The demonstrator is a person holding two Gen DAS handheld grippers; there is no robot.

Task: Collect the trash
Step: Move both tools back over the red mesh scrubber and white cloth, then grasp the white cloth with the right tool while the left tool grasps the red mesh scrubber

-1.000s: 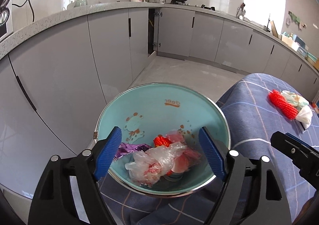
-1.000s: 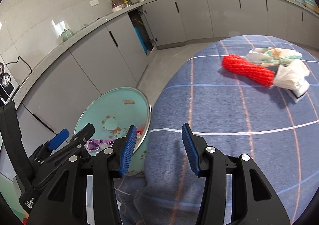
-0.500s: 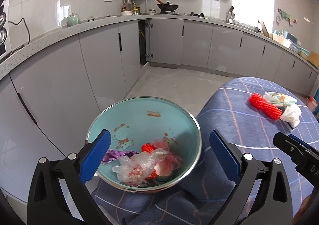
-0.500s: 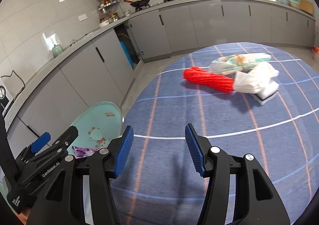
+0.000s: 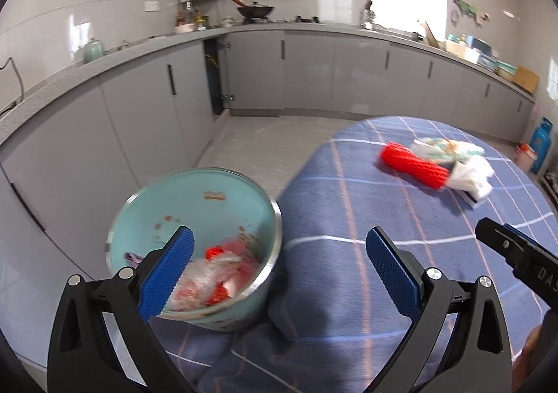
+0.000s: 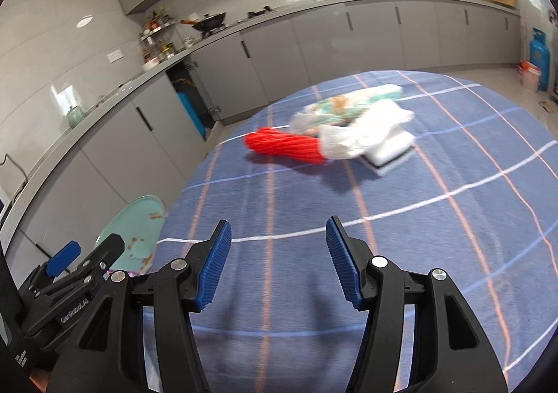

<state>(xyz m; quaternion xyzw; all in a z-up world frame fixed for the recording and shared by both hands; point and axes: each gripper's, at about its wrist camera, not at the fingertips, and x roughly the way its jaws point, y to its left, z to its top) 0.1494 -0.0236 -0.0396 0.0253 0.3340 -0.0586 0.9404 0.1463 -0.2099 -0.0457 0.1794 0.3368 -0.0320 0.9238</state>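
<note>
A teal bowl [image 5: 195, 204] with a steel rim sits at the left edge of the blue checked tablecloth [image 5: 348, 211] and holds crumpled plastic wrappers [image 5: 209, 281]. It also shows in the right wrist view [image 6: 139, 225]. Farther on the cloth lie a red net sleeve [image 5: 413, 169] [image 6: 286, 145], a printed wrapper [image 6: 341, 107] and crumpled white tissue [image 6: 366, 135]. My left gripper [image 5: 279, 267] is wide open and empty, just right of the bowl. My right gripper [image 6: 277, 264] is open and empty above the cloth, short of the red sleeve.
Grey kitchen cabinets [image 5: 314, 72] and a countertop run behind the table. One cabinet door stands ajar [image 5: 214, 79]. A blue gas cylinder [image 6: 538, 58] stands on the floor at the far right. The cloth drapes over the table's left edge beside the bowl.
My left gripper opened wider and swung right, off the bowl toward the cloth. My right gripper moved forward and right, so the red sleeve and tissue pile are more central.
</note>
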